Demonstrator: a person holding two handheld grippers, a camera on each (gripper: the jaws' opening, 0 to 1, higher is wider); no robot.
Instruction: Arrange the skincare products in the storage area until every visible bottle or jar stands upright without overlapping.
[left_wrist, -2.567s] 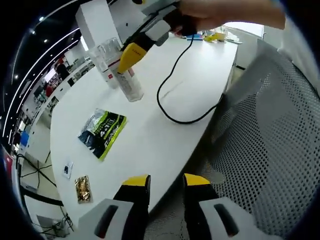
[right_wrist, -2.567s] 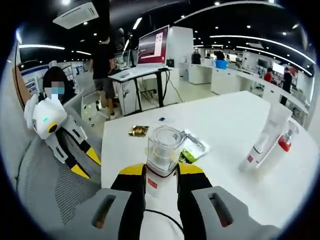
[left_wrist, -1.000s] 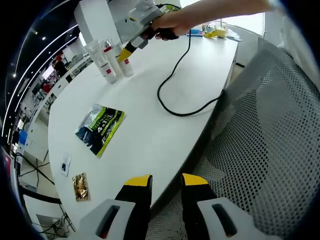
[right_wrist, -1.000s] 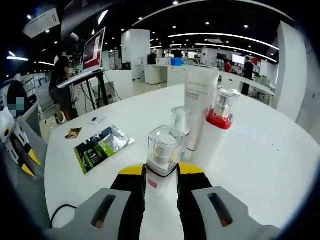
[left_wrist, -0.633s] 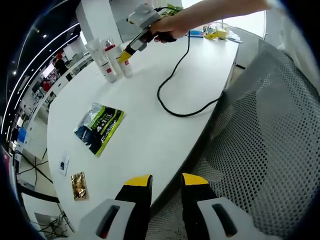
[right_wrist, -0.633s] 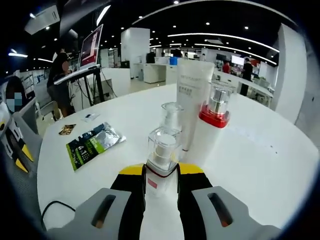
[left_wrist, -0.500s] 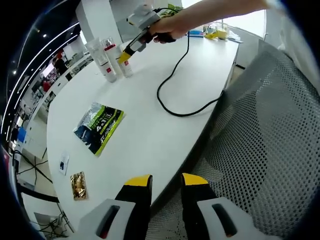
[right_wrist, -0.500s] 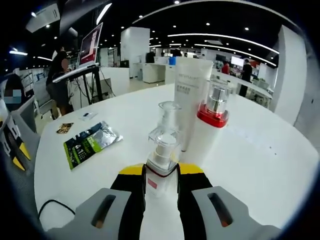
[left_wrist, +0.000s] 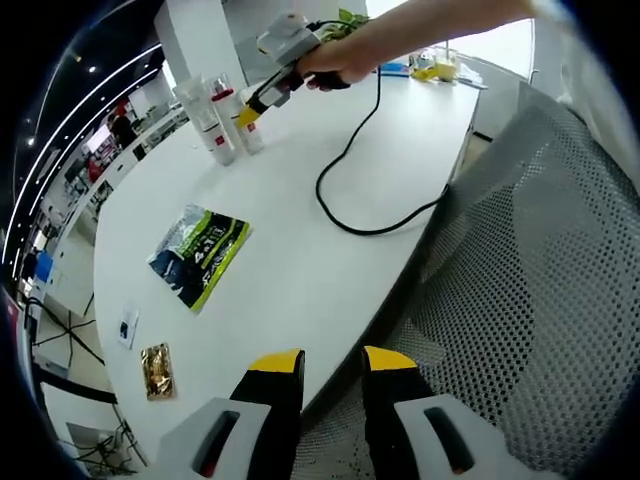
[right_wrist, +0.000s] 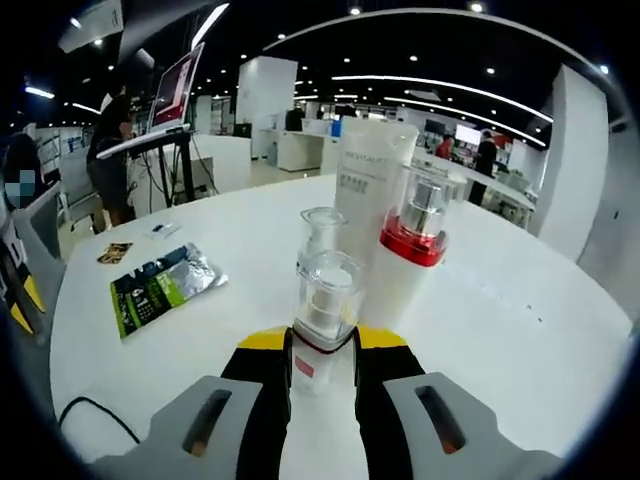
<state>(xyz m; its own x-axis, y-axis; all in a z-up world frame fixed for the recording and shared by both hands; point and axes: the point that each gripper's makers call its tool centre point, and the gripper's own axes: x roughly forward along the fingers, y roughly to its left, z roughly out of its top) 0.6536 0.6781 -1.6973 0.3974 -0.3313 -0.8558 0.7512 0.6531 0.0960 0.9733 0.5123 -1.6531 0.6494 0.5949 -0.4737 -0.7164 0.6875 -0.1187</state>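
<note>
My right gripper (right_wrist: 322, 345) is shut on a clear-capped pump bottle (right_wrist: 322, 300) with a white body, held upright just in front of the standing group. That group is a small clear-capped bottle (right_wrist: 321, 233), a tall white tube (right_wrist: 370, 195) and a white bottle with a red collar (right_wrist: 413, 255). In the left gripper view the right gripper (left_wrist: 250, 113), held by a hand (left_wrist: 340, 60), reaches the same bottle group (left_wrist: 212, 125) at the far side of the white table (left_wrist: 300, 270). My left gripper (left_wrist: 331, 365) hangs over the table's near edge, open, with nothing between its jaws.
A green sachet (left_wrist: 197, 255) (right_wrist: 160, 285), a gold packet (left_wrist: 157, 372) and a small white card (left_wrist: 125, 328) lie on the table's left part. A black cable (left_wrist: 350, 190) loops across the middle. A grey mesh chair (left_wrist: 540, 280) stands at the right.
The right gripper has carried the pump bottle closer to the standing bottles, which now loom larger right behind it. The left gripper has stayed put.
</note>
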